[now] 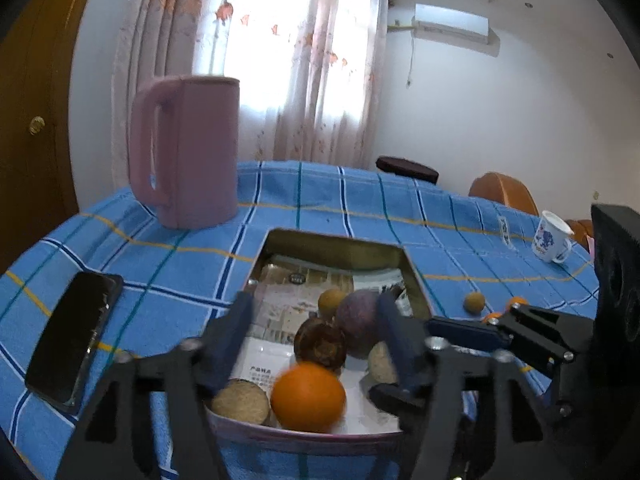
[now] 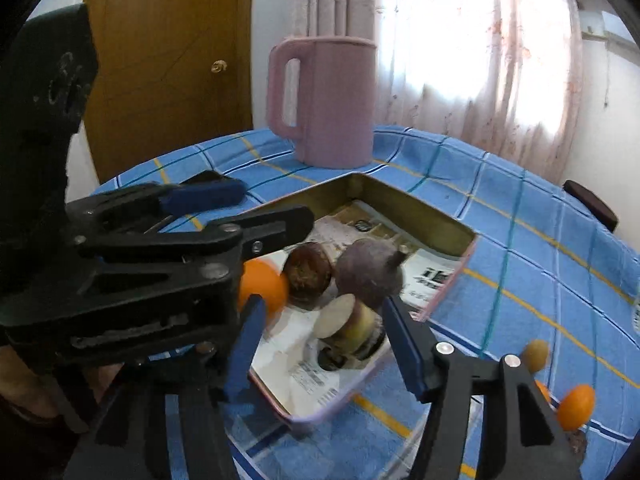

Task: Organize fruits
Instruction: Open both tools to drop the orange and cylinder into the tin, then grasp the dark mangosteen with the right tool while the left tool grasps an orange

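Observation:
A shallow metal tin on the blue checked cloth holds several fruits: an orange, a brown round fruit, a purple round fruit and pale cut pieces. My left gripper hangs open over the tin's near half; the blurred orange lies below and between its fingers, touching neither. In the right wrist view the tin sits ahead. My right gripper is open, with a pale cut fruit between its fingers and clear of both pads. The orange is half hidden behind the left gripper.
A tall pink jug stands at the table's back left. A black phone lies left of the tin. A small brown fruit and small orange fruits lie on the cloth right of the tin. A white cup is far right.

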Demonstrator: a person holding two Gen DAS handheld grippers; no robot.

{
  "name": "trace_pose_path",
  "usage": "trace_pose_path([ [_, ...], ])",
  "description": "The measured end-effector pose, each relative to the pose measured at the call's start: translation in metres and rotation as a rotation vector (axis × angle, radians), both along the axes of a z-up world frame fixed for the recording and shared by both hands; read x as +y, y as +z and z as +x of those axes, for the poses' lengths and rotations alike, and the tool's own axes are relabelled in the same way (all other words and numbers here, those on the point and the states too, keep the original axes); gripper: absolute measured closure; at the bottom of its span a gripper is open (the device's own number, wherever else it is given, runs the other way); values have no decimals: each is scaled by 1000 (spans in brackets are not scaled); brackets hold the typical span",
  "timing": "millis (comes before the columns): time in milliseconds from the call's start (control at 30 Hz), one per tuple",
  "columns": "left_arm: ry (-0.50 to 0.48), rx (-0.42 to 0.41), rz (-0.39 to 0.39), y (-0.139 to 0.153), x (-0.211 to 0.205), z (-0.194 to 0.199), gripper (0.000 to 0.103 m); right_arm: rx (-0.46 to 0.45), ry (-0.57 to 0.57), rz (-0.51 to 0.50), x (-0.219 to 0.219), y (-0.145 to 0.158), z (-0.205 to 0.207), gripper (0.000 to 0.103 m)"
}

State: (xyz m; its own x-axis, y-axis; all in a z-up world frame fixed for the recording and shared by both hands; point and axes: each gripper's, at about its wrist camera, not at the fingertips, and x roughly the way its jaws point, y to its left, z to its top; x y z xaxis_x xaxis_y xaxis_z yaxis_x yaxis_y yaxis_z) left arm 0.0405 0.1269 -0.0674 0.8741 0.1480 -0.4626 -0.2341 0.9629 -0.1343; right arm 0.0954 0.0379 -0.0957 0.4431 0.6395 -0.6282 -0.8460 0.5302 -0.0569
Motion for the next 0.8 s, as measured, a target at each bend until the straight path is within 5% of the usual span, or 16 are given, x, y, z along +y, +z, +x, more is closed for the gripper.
trace_pose_path([
  [200,-70,-40,4,13,-27,1,27,-58,-127,41,-64,20,5,37],
  [333,-132,-37,19,17,-55,12,21,-86,-312,-10,-125,21,26,35],
  [433,-196,-23,37,18,-83,25,21,-29,-427,-15,-164,14,48,35],
  [800,-283,56,92,6,-132,56,21,189,-420,-5,-180,-10,78,37],
])
